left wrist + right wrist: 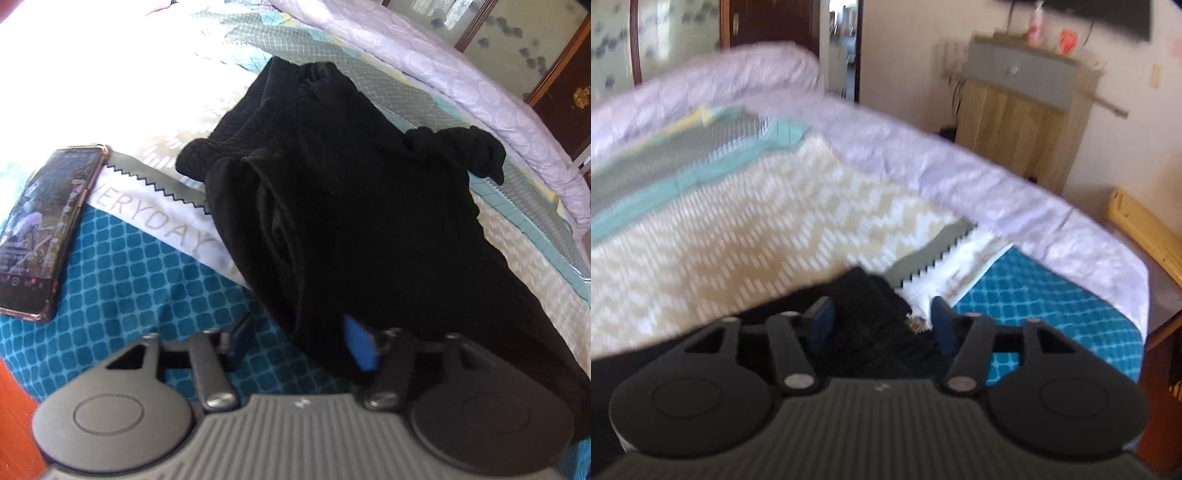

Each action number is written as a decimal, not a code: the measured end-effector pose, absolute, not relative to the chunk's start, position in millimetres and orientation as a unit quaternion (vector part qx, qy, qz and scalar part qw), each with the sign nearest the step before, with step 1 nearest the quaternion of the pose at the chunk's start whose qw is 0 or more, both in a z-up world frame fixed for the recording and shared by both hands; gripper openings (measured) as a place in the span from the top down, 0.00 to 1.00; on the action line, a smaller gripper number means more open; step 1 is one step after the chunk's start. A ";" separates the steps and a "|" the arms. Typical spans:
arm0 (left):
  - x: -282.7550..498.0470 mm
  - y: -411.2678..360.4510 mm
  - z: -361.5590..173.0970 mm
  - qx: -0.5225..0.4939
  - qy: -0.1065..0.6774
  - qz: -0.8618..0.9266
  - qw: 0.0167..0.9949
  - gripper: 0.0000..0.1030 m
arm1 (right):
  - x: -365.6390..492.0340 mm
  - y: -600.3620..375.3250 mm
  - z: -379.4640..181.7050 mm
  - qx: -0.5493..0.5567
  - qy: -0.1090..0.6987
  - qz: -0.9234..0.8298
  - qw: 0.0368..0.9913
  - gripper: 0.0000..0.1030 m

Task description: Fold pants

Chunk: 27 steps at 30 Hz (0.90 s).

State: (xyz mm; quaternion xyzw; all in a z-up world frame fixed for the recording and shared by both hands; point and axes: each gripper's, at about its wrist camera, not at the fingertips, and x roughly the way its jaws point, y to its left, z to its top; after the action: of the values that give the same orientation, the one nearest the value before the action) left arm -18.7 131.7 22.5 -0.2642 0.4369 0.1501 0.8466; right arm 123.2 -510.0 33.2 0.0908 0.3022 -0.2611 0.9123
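Black pants [332, 206] lie bunched and partly folded on the patterned bedspread [140, 280], waistband toward the far end. My left gripper [301, 339] is open at the near edge of the pants, its right blue pad [360, 345] over the fabric and its left pad [240, 332] over the bedspread. My right gripper [881, 325] is open, its pads either side of a black fold of the pants [871, 317]. Whether the fabric touches the pads I cannot tell.
A phone [44, 225] with a lit screen lies on the bed left of the pants. A lilac quilt [461, 81] runs along the bed's far side [960, 177]. A wooden cabinet [1019, 122] and a dark wardrobe [569, 96] stand beyond the bed.
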 end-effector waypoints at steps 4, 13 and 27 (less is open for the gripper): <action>-38.5 141.4 22.8 -0.281 0.430 0.131 0.848 0.45 | 84.4 -481.1 58.2 0.150 0.276 -0.188 0.931 0.31; -66.6 196.7 25.1 -0.381 0.384 0.128 0.831 0.41 | 62.7 -345.3 59.8 0.151 0.348 0.052 0.924 0.32; 1.2 232.9 6.3 -0.407 0.382 0.149 0.817 0.91 | 50.6 -230.4 39.3 0.087 0.410 0.195 0.887 0.33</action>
State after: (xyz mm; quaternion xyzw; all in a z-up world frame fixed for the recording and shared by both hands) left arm 1.2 232.9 6.3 -0.4066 0.3818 0.1491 0.8165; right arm 50.6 -230.4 39.3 0.0874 0.4098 0.1954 0.8867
